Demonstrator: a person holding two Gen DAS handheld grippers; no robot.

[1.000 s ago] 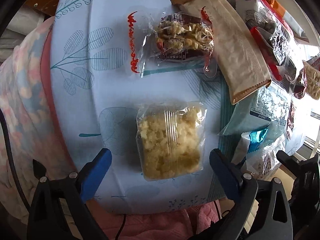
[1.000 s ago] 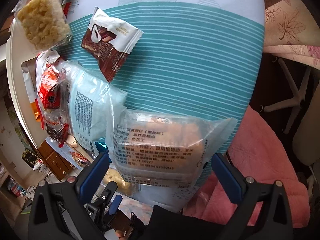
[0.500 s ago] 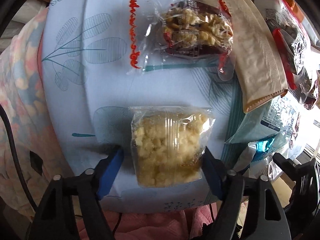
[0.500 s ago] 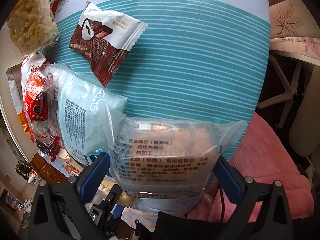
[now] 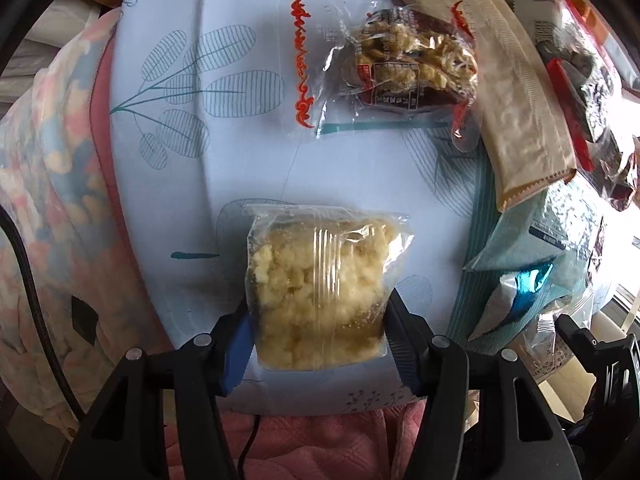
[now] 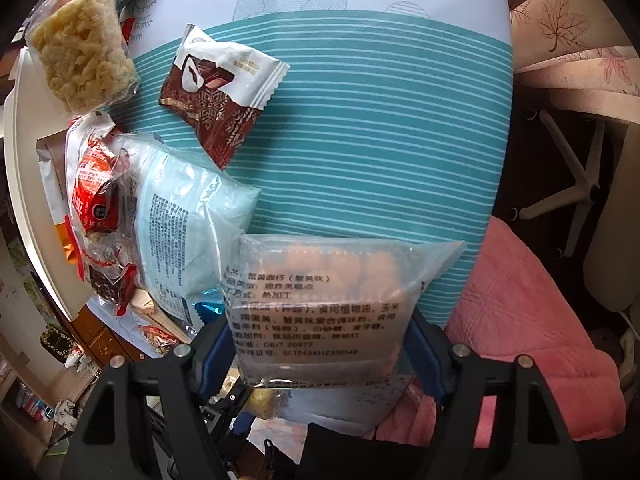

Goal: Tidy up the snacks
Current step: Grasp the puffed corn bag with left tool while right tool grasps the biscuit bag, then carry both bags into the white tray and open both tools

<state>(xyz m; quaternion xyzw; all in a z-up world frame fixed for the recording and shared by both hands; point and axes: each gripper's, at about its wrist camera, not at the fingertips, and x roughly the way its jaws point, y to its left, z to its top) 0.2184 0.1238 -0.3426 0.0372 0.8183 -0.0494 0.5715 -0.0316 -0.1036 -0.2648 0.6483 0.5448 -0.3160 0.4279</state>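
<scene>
My left claw [image 5: 318, 340] pinches the clear pack of yellow puffed snack [image 5: 320, 292] by its sides, low over the surface [image 5: 240, 152]. My right claw [image 6: 320, 344] clamps a translucent printed cracker pack [image 6: 320, 304], lifting it clear of the heaped packets [image 6: 160, 220] for sorting.
</scene>
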